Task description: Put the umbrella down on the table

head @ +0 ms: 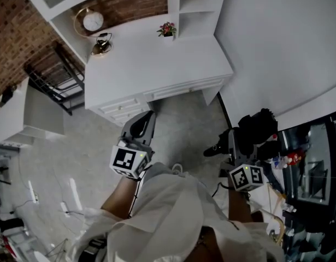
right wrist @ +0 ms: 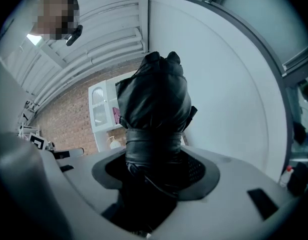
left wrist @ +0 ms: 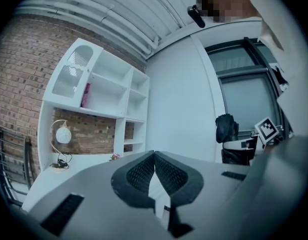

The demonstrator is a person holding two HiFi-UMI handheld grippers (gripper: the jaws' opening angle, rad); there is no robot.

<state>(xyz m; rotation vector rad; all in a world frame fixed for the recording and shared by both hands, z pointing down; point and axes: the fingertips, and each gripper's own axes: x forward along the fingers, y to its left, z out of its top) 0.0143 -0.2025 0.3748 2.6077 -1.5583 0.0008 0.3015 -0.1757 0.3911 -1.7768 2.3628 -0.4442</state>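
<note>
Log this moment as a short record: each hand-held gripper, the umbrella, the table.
left hand-held gripper: jaws together, empty
right hand-held gripper: shut on the umbrella
umbrella: black, folded, not yet on the table
table: white, ahead, holds a lamp and a potted flower

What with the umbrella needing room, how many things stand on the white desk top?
2: a globe lamp at the left end of the desk and a small potted flower near its back middle. Anything further under the shelves may be hidden.
</note>
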